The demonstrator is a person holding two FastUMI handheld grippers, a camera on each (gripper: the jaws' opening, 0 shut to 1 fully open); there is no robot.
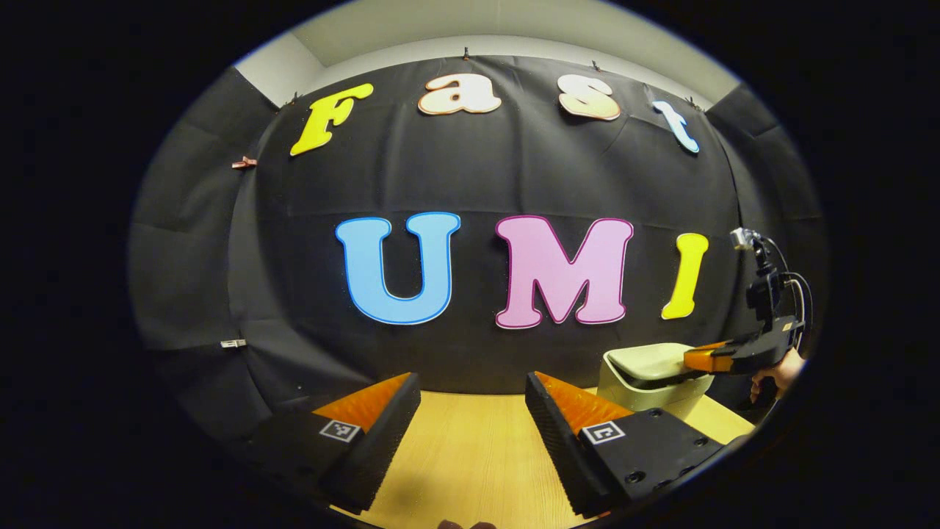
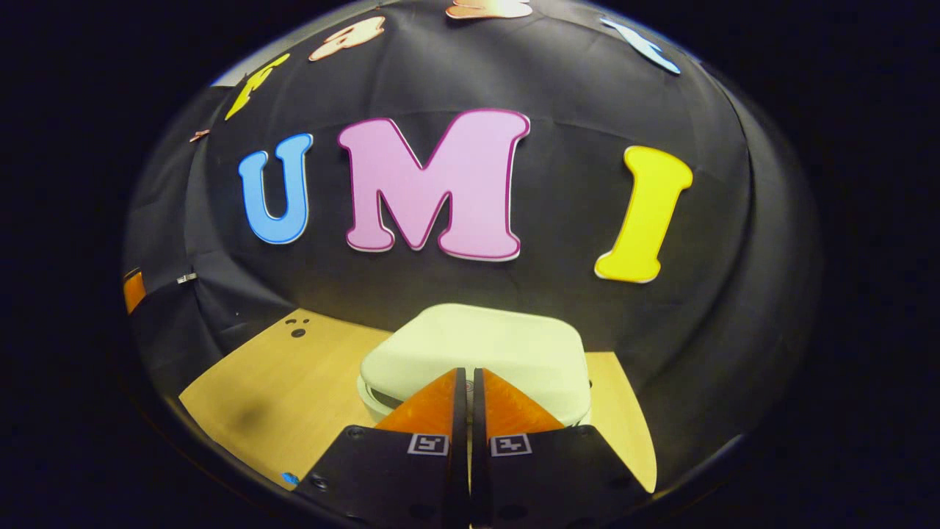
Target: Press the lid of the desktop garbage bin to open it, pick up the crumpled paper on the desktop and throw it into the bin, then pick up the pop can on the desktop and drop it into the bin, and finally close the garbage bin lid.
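At the far right of the tabletop point(image 1: 470, 455), against the booth wall, stands one garbage bin point(image 1: 646, 378), pale, its lid point(image 2: 477, 349) sitting slightly raised at the front, a dark gap under the rim. In the right gripper view the right gripper point(image 2: 468, 378) has its jaws clenched together, nothing between them, tips over the front edge of the lid; contact with the lid cannot be told. The left gripper view shows that same gripper from the side, reaching in over the bin top, a hand point(image 1: 778, 371) on its handle. The left gripper point(image 1: 472, 386) hangs above bare tabletop, well to the left of the bin, jaws released and wide apart, nothing between them. Count: one bin, one lid, two grippers.
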